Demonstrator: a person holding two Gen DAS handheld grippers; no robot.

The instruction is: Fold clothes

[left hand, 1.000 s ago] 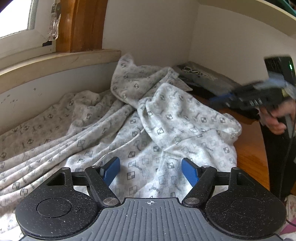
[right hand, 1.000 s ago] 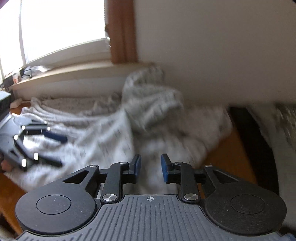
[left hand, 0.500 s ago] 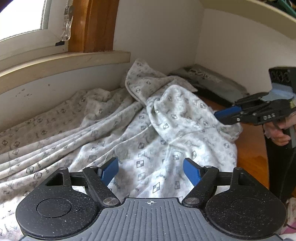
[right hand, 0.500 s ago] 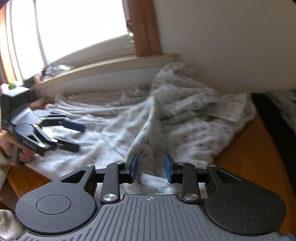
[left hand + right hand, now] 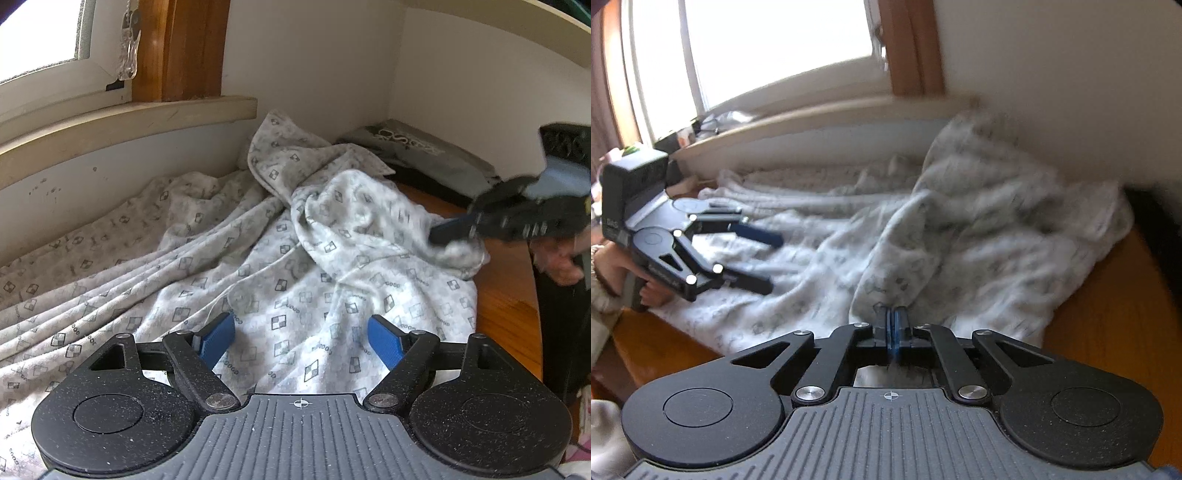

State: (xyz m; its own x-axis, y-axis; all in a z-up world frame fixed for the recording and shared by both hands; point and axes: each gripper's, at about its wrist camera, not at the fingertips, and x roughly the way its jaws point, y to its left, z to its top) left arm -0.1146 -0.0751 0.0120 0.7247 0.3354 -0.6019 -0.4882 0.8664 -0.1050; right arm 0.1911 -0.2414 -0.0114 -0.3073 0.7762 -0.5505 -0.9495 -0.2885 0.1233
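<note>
Left wrist view: the left hand-held gripper (image 5: 301,338) is hovering wide, nothing held, over the cloth (image 5: 258,266), which is lying crumpled on the surface (image 5: 506,306), long axis running left to right.

Right wrist view: the right hand-held gripper (image 5: 894,326) is pinching a cloth (image 5: 960,236) fold. Soft, light fabric; take hold at edges or corners.

right tool (image 5: 439,236) blurred, garment (image 5: 979,236) smeared — print unreadable

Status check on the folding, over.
Right gripper shut on the patterned garment. Left gripper open over it. Garment crumpled, unfolded. Nothing in the way.
</note>
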